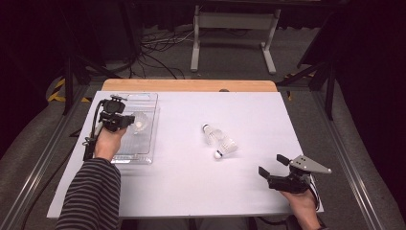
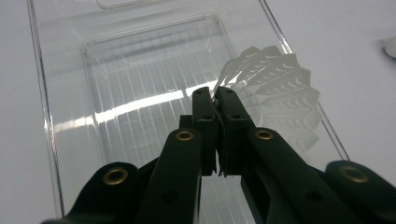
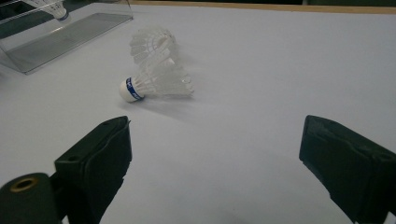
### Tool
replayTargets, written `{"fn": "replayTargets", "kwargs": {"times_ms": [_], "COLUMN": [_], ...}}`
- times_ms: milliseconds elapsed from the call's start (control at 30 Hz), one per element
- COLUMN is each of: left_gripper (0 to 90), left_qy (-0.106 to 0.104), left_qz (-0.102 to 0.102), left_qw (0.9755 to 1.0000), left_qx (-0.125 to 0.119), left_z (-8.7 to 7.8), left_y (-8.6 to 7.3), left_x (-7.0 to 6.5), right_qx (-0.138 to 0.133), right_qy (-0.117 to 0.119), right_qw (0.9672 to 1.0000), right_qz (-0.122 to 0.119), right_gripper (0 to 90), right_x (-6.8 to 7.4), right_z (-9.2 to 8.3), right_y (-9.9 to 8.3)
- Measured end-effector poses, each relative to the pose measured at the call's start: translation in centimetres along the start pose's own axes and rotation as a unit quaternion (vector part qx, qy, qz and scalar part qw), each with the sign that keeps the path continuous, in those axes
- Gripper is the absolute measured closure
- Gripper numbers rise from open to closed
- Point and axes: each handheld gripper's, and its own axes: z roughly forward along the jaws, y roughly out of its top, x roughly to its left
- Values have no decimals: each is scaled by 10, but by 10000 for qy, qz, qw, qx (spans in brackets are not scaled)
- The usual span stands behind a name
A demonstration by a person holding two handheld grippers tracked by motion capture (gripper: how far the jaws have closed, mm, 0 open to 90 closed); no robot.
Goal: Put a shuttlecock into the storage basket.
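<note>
Left gripper view: shuttlecock [image 2: 280, 88] over tray [image 2: 140, 70].

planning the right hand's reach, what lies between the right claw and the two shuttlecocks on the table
Nothing: in the right gripper view bare white table runs from the open right claw to the two shuttlecocks; the high view agrees.

The surface [image 1: 191, 167] is a white sheet laid over a wooden top, whose pale wood edge [image 1: 189, 85] shows along the far side. Grey carpet floor [image 1: 239, 62] surrounds it. Beyond the far edge stands a white metal frame [image 1: 234, 28] on two feet, and black cables [image 1: 158, 48] trail loosely over the carpet beside it. Dark stand legs [image 1: 72, 72] rise at both sides, with yellow-and-black striped tape [image 1: 57, 91] on the floor. The room behind lies in darkness; light falls evenly from above.
</note>
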Motion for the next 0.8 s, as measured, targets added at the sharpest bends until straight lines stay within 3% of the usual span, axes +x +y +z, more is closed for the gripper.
{"fn": "replayTargets", "kwargs": {"times_ms": [300,667,800], "left_gripper": [871,857,760], "left_qy": [114,109,77], "left_qz": [-87,-114,-83], "left_qw": [9998,9997,9997], "left_qx": [118,171,194], "left_z": [7,11,11], "left_y": [-2,-2,-3], "left_x": [4,6,6], "right_qx": [-2,-2,-15], "right_qy": [9,9,6], "right_qw": [10000,10000,10000], "right_qz": [3,2,1], "right_gripper": [101,101,101], "right_x": [0,0,0], "right_z": [0,0,0], "right_y": [0,0,0]}}
